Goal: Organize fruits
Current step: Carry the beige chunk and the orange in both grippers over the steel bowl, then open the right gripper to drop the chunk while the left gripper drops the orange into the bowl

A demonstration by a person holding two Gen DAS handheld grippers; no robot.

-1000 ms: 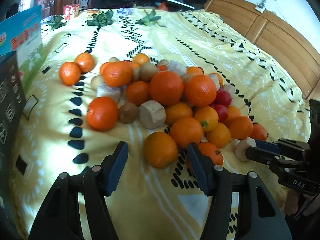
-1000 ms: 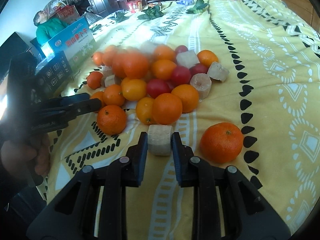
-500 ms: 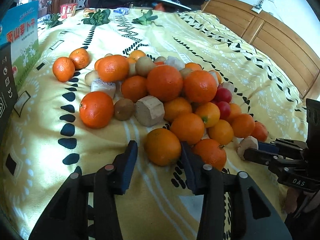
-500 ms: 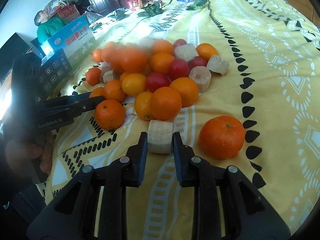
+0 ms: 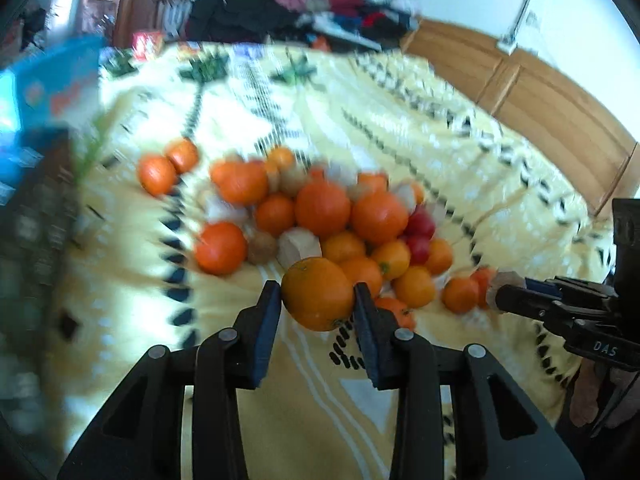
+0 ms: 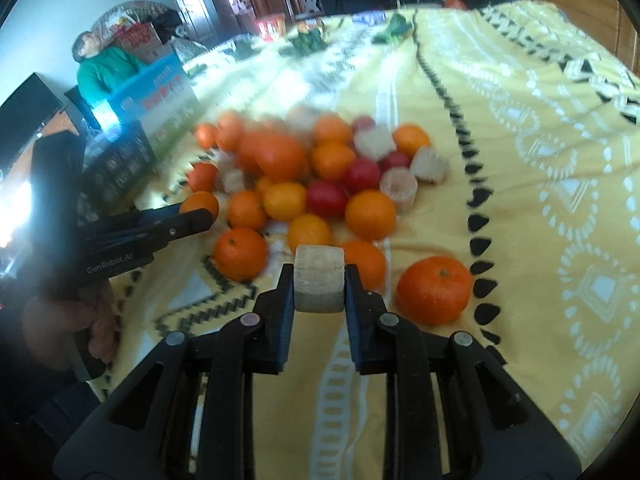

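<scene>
A pile of fruit (image 5: 320, 216) lies on a yellow patterned bedspread (image 5: 400, 128): oranges, red tomatoes, pale cut chunks and a brown kiwi. My left gripper (image 5: 317, 300) is shut on an orange (image 5: 318, 294) and holds it above the bedspread, in front of the pile. My right gripper (image 6: 319, 280) is shut on a pale cut chunk (image 6: 319, 278), lifted near the pile (image 6: 320, 176). A lone orange (image 6: 434, 290) lies just right of it. The right gripper also shows at the right edge of the left wrist view (image 5: 500, 292).
A blue cardboard box (image 6: 156, 96) and a dark box (image 6: 116, 160) stand along the left edge of the bed. A wooden headboard (image 5: 540, 112) runs along the far right. Green leafy items (image 6: 308, 38) lie at the far end.
My left gripper has closed on the front orange and lifted it off the bedspread. My right gripper has risen with the pale chunk still held.
</scene>
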